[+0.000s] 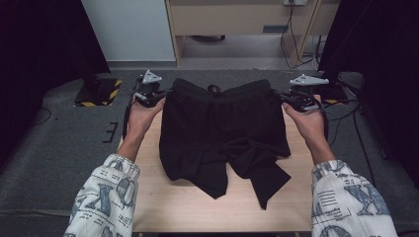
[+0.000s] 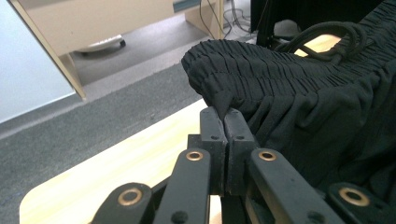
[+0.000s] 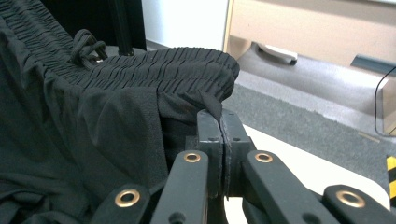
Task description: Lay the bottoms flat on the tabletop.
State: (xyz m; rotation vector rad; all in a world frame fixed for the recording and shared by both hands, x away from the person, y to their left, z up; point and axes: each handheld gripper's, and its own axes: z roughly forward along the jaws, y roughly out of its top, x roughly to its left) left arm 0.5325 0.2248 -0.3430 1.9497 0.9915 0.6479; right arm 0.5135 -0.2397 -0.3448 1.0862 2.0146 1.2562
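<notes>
Room: grey carpet floor [image 1: 59, 148] spreads around your work spot, with a pale wooden cabinet [image 1: 237, 19] and trailing cables beyond both claws, dark curtains to either side.
Table: your light wooden table [image 1: 197, 207] lies under both claws; its bare far corner shows just below the left claw in the left gripper view, and below the right claw in the right gripper view.
Shorts: the black shorts [image 1: 222, 128] stretch between your two claws, waistband at the far edge level with the claws, legs bunched and folded toward you on the table.
Waistband: the gathered elastic waistband [image 2: 261, 70] runs from one claw to the other, and its knotted drawstring [image 3: 86, 46] sits about midway between them.
Hands: your left hand [image 1: 143, 116] and right hand [image 1: 309, 121] each sit just behind their claw, patterned sleeves [image 1: 106, 192] nearer you.
Left claw: your left gripper [image 2: 226, 114] has its jaws pressed together, pinching a small peak of fabric at the waistband's left corner.
Right claw: your right gripper [image 3: 219, 116] is likewise clamped tight, a fold of the waistband's right corner caught between its pads.
</notes>
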